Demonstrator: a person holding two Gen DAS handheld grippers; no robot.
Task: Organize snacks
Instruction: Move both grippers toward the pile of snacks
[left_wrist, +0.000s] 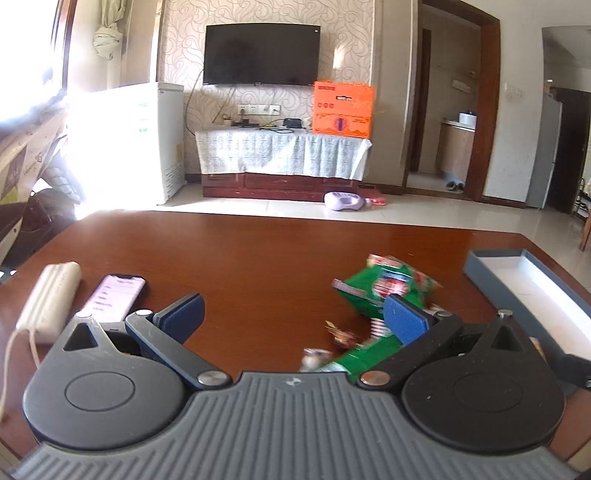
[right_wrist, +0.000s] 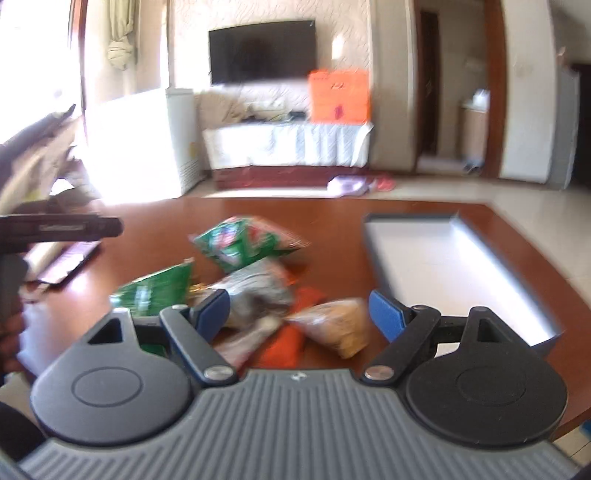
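A pile of snack packets lies on the brown table (left_wrist: 240, 258). In the left wrist view a green packet (left_wrist: 384, 284) lies by my right finger, with a second green packet (left_wrist: 354, 356) and small wrapped sweets (left_wrist: 340, 334) nearer. My left gripper (left_wrist: 295, 314) is open and empty, left of the pile. In the right wrist view my right gripper (right_wrist: 299, 314) is open and empty just above a grey packet (right_wrist: 258, 291), an orange packet (right_wrist: 291, 343) and a tan packet (right_wrist: 340, 325). Two green packets (right_wrist: 243, 243) (right_wrist: 155, 291) lie beyond. The grey box (right_wrist: 443, 258) lies open to the right.
A phone (left_wrist: 114, 295) and a white power bank (left_wrist: 51, 299) lie on the table's left. The grey box also shows at the right in the left wrist view (left_wrist: 532, 288). The left gripper's body (right_wrist: 59, 227) shows at the left edge of the right wrist view. Beyond the table are floor and a TV stand.
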